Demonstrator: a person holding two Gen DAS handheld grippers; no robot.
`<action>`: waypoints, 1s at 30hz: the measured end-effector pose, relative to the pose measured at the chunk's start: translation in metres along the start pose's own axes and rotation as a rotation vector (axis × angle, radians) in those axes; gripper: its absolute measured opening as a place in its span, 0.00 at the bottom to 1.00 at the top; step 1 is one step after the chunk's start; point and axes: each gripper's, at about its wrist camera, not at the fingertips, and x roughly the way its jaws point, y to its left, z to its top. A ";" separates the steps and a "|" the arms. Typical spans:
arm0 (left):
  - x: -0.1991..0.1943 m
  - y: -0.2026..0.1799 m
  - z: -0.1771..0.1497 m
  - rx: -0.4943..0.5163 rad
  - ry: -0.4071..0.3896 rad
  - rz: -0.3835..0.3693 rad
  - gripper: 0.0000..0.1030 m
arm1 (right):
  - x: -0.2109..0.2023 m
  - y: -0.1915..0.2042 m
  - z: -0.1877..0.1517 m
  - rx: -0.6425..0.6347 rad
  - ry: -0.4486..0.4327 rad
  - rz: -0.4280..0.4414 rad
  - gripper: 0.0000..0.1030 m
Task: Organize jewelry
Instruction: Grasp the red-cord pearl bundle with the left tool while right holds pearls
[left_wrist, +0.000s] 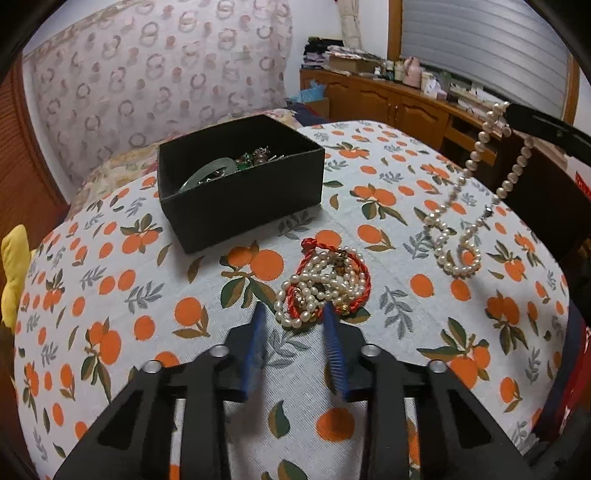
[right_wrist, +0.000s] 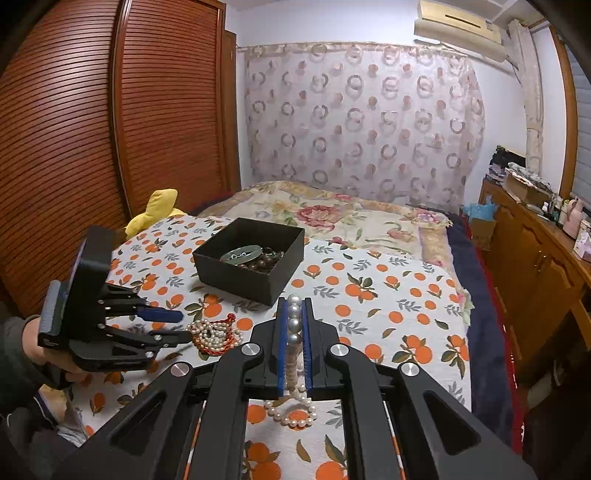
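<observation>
Orange-printed cloth (left_wrist: 369, 177) covers the bed and fills most of both views, with a ring-patterned curtain (right_wrist: 362, 110) behind it and slatted wooden doors (right_wrist: 92, 129) at the upper left of the right wrist view. A black box (left_wrist: 236, 206) sits on the cloth left of centre in the left wrist view, holding a pale green bangle (left_wrist: 207, 173) and what look like dark beads, though they are too small to be sure. At lower centre lies a tangle of pearl strands and red cord (left_wrist: 325, 288). The left gripper (left_wrist: 293, 314) points down at that tangle, its blue pads apart on either side of the near edge, not pressing it. At the right, the right gripper (right_wrist: 294, 306) is clamped tight on a pearl necklace (left_wrist: 476, 177), which hangs from it with its lower loop resting on the cloth.
</observation>
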 end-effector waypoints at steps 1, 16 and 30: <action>0.001 0.000 0.001 0.005 0.002 0.004 0.24 | 0.000 0.000 0.000 -0.003 0.000 0.002 0.08; -0.005 0.019 -0.001 -0.021 -0.016 -0.036 0.04 | 0.008 0.007 -0.006 -0.010 0.025 0.014 0.08; -0.066 0.028 0.038 -0.055 -0.188 -0.049 0.04 | 0.013 0.017 0.000 -0.022 0.020 0.035 0.08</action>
